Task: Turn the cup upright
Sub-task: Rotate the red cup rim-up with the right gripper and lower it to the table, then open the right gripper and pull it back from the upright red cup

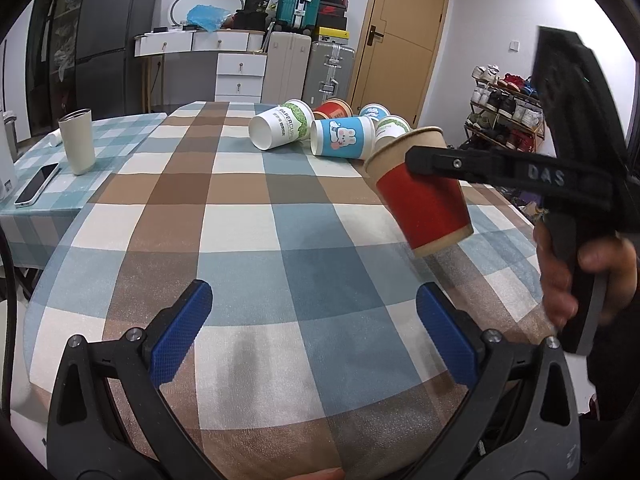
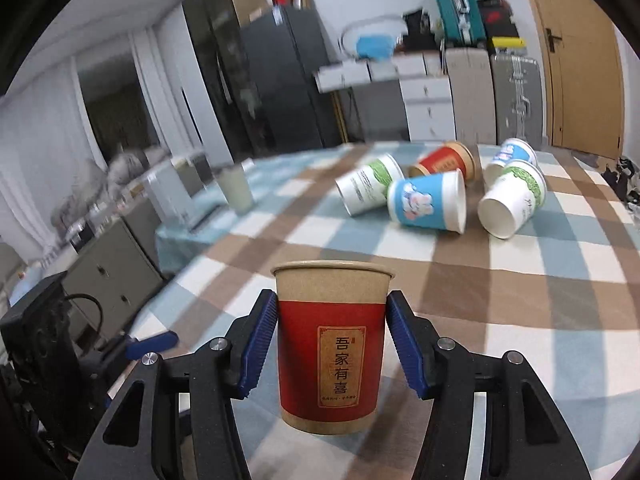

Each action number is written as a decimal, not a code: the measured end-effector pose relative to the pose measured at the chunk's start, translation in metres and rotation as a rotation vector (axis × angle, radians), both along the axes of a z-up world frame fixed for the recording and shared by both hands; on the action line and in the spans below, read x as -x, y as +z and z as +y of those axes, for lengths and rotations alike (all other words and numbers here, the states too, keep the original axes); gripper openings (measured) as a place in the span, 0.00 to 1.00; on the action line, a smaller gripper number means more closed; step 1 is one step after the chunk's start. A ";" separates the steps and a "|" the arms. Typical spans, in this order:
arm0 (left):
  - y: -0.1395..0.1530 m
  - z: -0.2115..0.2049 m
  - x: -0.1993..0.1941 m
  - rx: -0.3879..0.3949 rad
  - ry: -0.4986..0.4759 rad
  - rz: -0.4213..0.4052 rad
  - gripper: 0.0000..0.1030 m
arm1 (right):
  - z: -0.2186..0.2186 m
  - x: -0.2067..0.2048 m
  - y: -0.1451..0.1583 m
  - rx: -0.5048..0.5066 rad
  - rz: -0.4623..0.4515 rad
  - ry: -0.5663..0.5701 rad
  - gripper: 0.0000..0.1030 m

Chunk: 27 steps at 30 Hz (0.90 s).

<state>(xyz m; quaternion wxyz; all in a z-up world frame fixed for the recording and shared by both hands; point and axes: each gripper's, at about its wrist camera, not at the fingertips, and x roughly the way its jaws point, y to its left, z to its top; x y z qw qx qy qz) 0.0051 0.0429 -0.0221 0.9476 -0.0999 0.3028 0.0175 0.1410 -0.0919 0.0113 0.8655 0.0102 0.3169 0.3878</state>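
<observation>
My right gripper (image 2: 332, 340) is shut on a red and brown paper cup (image 2: 332, 356), mouth up, held above the checked tablecloth (image 2: 500, 304). In the left wrist view the same cup (image 1: 424, 204) hangs tilted in the right gripper (image 1: 416, 160), just above the table. My left gripper (image 1: 314, 332) is open and empty, low over the near part of the table, left of and nearer than the cup. Several paper cups lie on their sides at the far end: a blue rabbit cup (image 2: 430, 202), a green and white cup (image 2: 370, 188), another red cup (image 2: 446, 162).
A beige tumbler (image 1: 78, 146) and a phone (image 1: 37, 184) sit on the adjoining table at the left. Beyond the table are drawers (image 1: 240, 74), suitcases (image 1: 330, 74), a door (image 1: 400, 36) and a shoe rack (image 1: 504, 108).
</observation>
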 end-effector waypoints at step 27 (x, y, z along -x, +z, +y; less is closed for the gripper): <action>0.000 0.002 0.001 0.003 0.004 0.000 0.99 | -0.014 0.033 -0.013 0.003 -0.097 0.004 0.54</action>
